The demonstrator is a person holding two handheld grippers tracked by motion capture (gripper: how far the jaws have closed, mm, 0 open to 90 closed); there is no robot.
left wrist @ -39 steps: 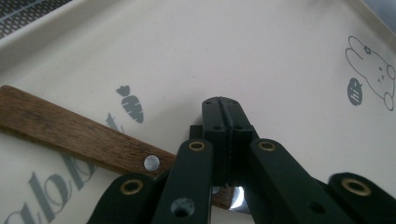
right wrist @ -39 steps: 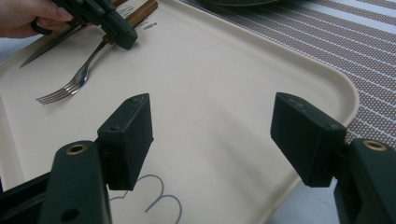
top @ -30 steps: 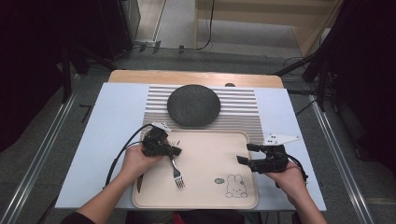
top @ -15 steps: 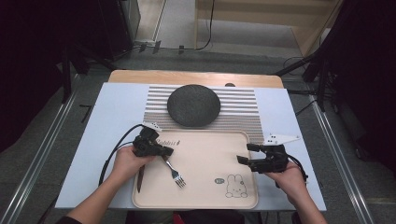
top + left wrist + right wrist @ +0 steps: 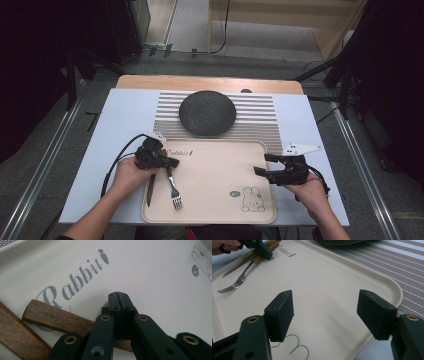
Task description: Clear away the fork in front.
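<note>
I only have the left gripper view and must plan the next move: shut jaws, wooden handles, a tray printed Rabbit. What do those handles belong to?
Observer: In the high view, a fork and a knife lie side by side at the tray's left edge, with the tines toward the person.
Operator: Where's the other gripper?
Observer: The right gripper is at the tray's right edge, jaws open, with nothing between them.
Operator: Anything beyond the tray?
Observer: A dark round plate on a striped mat.
</note>
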